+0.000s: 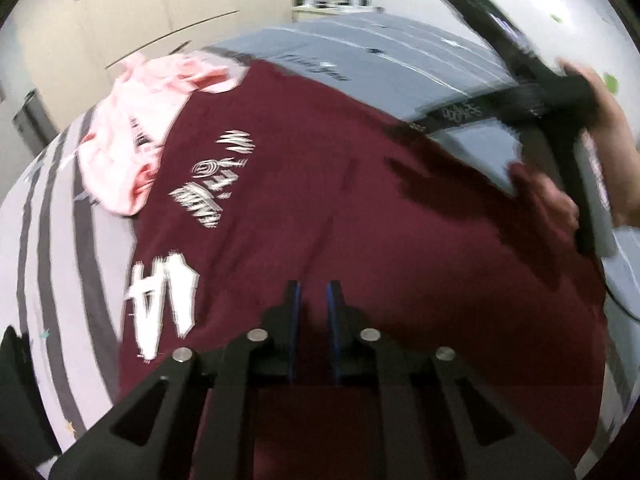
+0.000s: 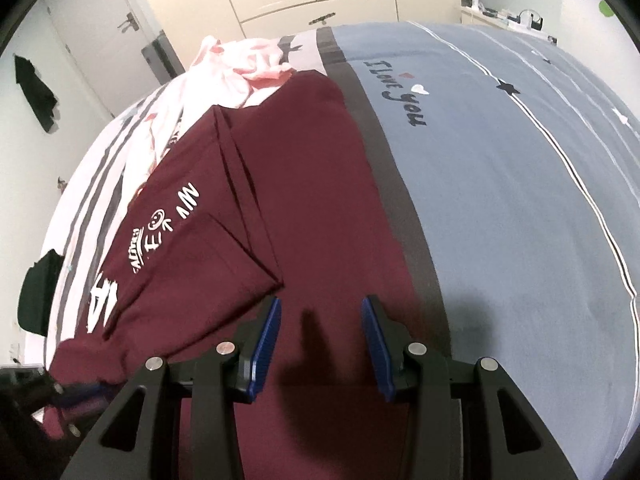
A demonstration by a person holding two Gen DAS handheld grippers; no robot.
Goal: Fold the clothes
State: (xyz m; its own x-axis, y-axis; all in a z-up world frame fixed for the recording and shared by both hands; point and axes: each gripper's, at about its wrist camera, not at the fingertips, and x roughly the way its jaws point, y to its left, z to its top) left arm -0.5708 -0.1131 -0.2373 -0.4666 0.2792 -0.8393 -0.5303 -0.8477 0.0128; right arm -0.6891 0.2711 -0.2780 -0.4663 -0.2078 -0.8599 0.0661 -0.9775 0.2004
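The bed [image 2: 500,200] serves as the folding surface. The maroon shirt [image 2: 304,184] lies spread on it, one side already folded inward, beside a pink garment [image 2: 240,68]. The right gripper [image 2: 320,344] hovers over the shirt, jaws apart and empty. The left gripper [image 1: 314,320] shows a narrow gap with no cloth pinched, apparently repositioning for another fold.

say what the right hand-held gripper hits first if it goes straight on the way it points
Most likely the maroon shirt: the right hand-held gripper points down at bare shirt fabric, with nothing visible between its open jaws, though depth is hard to judge.
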